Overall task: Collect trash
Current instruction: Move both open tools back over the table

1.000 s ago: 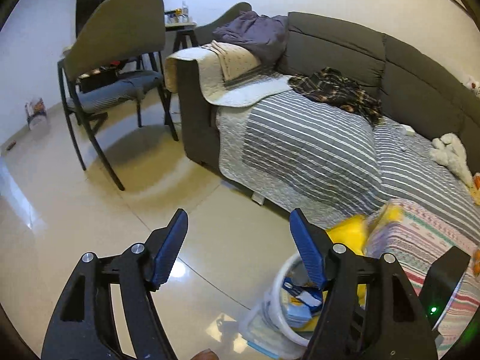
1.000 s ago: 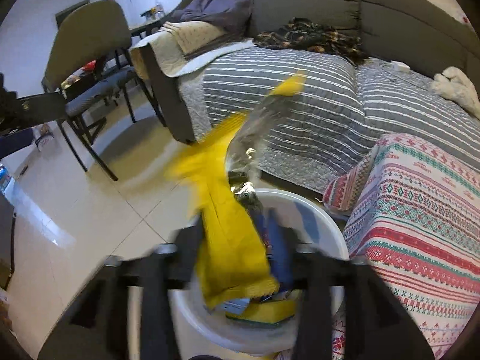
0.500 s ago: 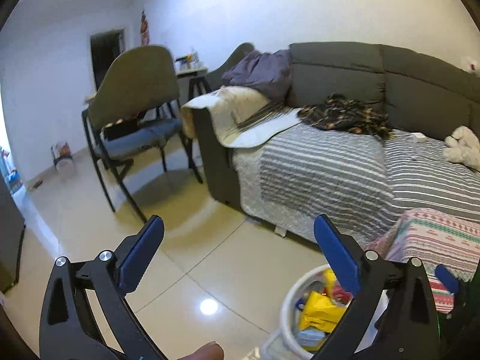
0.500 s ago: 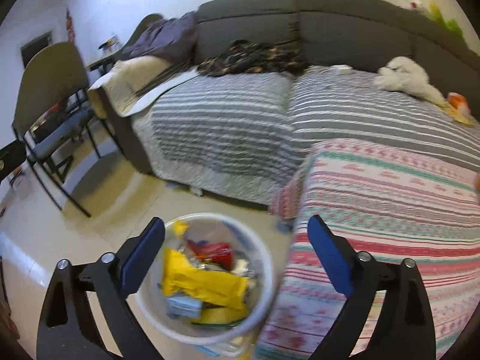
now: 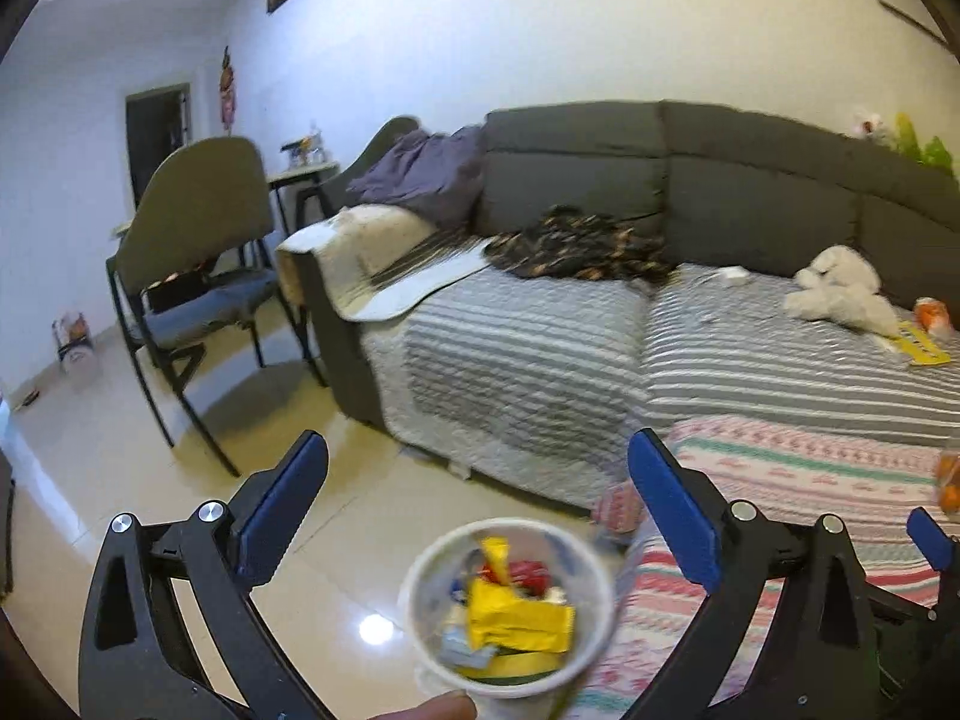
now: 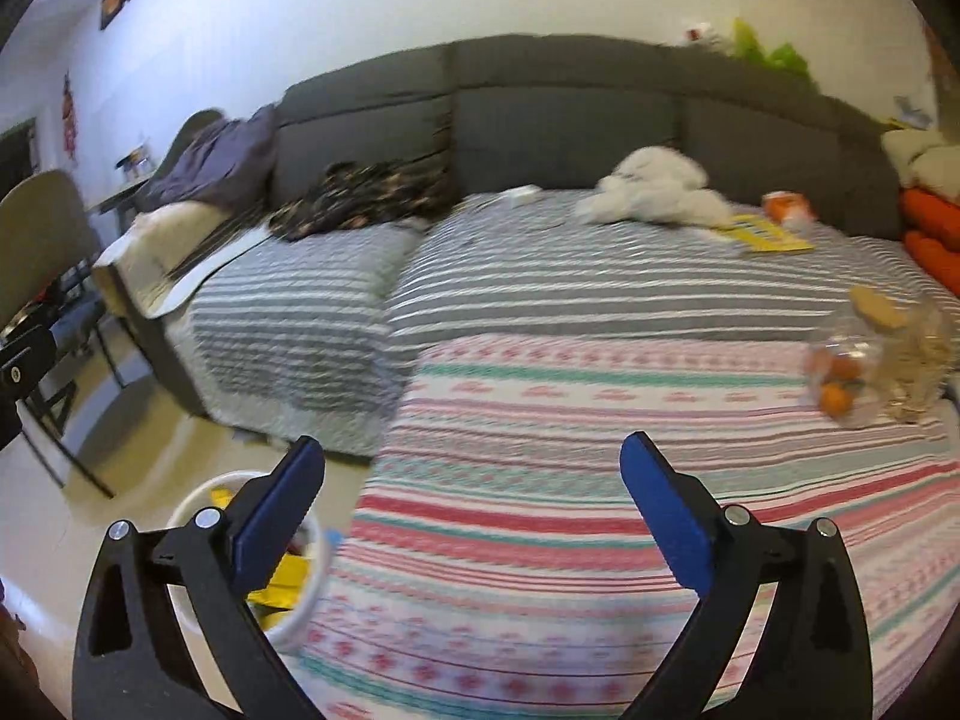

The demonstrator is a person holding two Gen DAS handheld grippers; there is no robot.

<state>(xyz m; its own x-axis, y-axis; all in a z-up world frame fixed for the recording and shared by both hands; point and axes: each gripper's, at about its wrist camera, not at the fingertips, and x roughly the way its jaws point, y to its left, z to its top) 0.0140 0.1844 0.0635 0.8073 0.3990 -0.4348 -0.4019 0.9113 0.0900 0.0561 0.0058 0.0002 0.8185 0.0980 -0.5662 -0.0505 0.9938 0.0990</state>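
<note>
A dark grey sectional sofa (image 5: 690, 180) fills the room ahead of both grippers, its seats under a grey striped cover (image 6: 540, 282). Nearer, directly under and ahead of the right gripper (image 6: 473, 501), lies a pink, red and teal patterned blanket (image 6: 600, 480). A grey chair (image 5: 192, 240) stands well off to the left of the left gripper (image 5: 478, 495). The white trash bucket (image 5: 420, 576) sits on the tiled floor just below the left gripper, between its fingers in that view, holding a yellow wrapper (image 5: 516, 615) and other scraps; it lies down and left of the right gripper. A white plush toy (image 6: 654, 186) rests far ahead, a clear bag of oranges (image 6: 852, 372) ahead to the right. Both grippers are spread wide, holding nothing.
</note>
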